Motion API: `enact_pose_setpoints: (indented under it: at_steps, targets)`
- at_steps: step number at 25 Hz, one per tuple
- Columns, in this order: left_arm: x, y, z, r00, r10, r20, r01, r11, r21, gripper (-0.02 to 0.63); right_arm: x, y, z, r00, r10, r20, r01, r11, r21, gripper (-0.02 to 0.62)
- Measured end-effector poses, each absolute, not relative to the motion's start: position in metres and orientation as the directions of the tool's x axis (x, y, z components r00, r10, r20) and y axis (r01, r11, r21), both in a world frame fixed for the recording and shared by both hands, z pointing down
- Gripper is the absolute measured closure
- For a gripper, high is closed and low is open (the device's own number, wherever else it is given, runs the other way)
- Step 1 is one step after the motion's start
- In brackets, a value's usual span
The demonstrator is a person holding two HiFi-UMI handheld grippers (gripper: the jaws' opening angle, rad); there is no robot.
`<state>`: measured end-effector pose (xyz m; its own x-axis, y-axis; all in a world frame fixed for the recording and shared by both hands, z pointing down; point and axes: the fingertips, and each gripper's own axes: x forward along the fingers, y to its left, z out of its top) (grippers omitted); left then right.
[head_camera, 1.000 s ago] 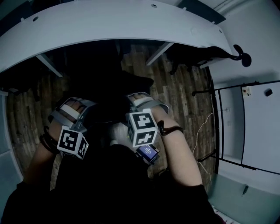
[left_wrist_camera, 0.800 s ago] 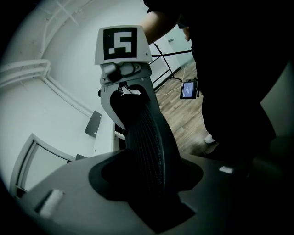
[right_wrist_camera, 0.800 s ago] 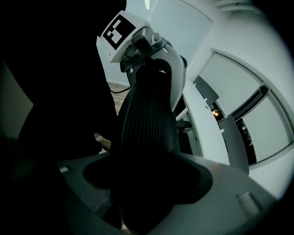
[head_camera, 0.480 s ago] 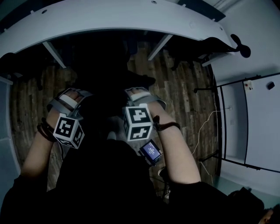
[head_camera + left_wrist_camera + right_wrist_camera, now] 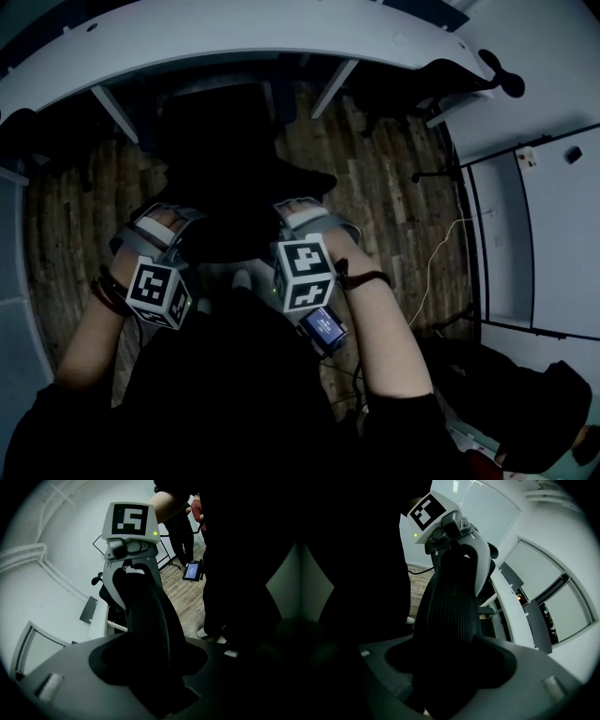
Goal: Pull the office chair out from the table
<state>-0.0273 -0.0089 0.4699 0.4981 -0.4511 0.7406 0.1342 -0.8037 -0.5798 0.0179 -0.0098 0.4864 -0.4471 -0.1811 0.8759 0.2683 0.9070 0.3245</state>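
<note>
The black office chair [image 5: 225, 141] stands in front of the curved white table [image 5: 234, 37], its seat showing just below the table's edge. My left gripper [image 5: 157, 223] and right gripper [image 5: 302, 217] are both shut on the top edge of the chair's backrest [image 5: 230, 239], one at each end. In the left gripper view the ribbed backrest edge [image 5: 147, 620] fills the space between the jaws of my left gripper [image 5: 150, 667] and runs on to the other gripper's marker cube [image 5: 130, 520]. The right gripper view shows the same backrest [image 5: 450, 611] clamped in my right gripper [image 5: 450, 667].
Two slanted table legs [image 5: 112, 112] [image 5: 328, 89] flank the chair. Another dark chair [image 5: 469, 80] sits at the table's right end. A white cabinet [image 5: 553, 234] lines the right side, a thin cable [image 5: 436, 272] lies on the wood floor, and a dark bundle [image 5: 525, 412] is at bottom right.
The chair and both grippers have come back away from the table together. More of the seat now shows clear of the table's edge. The grips have not changed.
</note>
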Motion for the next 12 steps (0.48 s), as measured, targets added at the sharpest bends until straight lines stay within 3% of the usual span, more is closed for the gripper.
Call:
enact_pose_setpoints:
  at_steps: [12]
  targets:
    - [-0.044,0.058,0.466,0.531,-0.438,0.726,0.186,-0.775,-0.604,0.390,0.007,0.055,0.489,-0.401,-0.256,0.879,0.198,0.913,0.357,0.273]
